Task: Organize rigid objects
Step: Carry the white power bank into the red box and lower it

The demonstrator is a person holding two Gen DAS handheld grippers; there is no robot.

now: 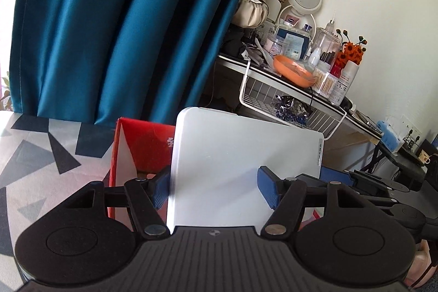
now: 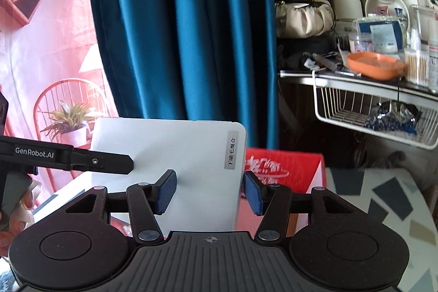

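Left wrist view: the left gripper (image 1: 216, 189) straddles one side of a white flat box (image 1: 246, 163); its jaws stand part open, and whether the blue pads (image 1: 269, 190) press the box I cannot tell.
Right wrist view: the right gripper (image 2: 209, 189) straddles the opposite side of the same white flat box (image 2: 175, 152), near its labelled corner; the right pad lies at the box's edge, but a firm grip cannot be confirmed.
Box position: directly ahead of both sets of jaws, between them, standing on edge with its broad face upright.
Long axis: probably runs across from one gripper to the other, so each hand takes one end and neither is nearer.
Just beyond the tips: an open red carton (image 1: 142, 144) sits behind and below the box, likely its destination.
Further off: a blue curtain (image 1: 123, 26), then a cluttered shelf (image 2: 356, 78).
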